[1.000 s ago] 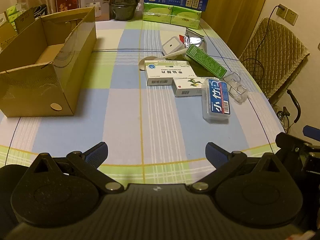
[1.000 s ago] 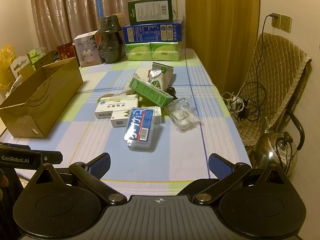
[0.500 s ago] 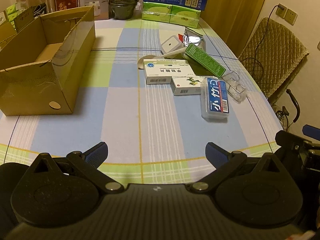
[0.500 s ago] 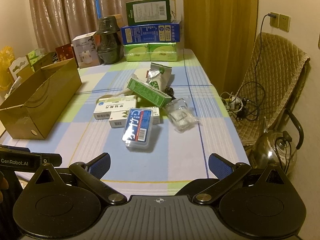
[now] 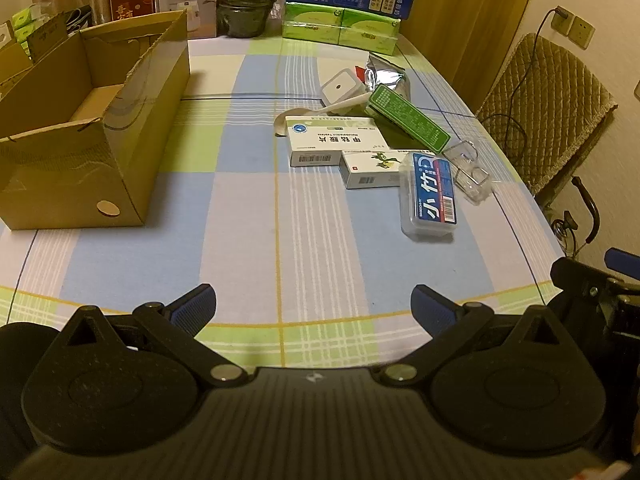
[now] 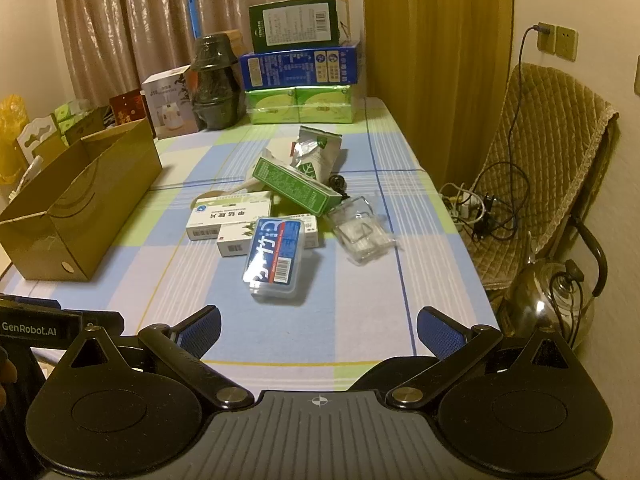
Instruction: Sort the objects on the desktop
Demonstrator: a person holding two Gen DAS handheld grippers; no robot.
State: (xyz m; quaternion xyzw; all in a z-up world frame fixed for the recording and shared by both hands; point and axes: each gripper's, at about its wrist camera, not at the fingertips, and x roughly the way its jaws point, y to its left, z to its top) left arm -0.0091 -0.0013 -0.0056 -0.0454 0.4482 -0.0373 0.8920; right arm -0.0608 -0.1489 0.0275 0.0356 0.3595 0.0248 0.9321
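Here, the blue-labelled plastic case (image 6: 276, 258) lies nearest on the table (image 5: 248, 248), touching the small white box (image 6: 234, 242): rigid, probably light, slick; grasp across its long sides. Both grippers, left (image 5: 313, 302) and right (image 6: 318, 326), hover spread and empty, slightly nearer than before.

A home room: curtains (image 6: 120, 20), checked tablecloth (image 6: 360, 280), padded chair (image 6: 552, 152), kettle (image 6: 548, 300).

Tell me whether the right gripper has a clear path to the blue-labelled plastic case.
Probably yes. The right gripper is open, and only bare tablecloth lies between it and the plastic case, the nearest item in the pile.
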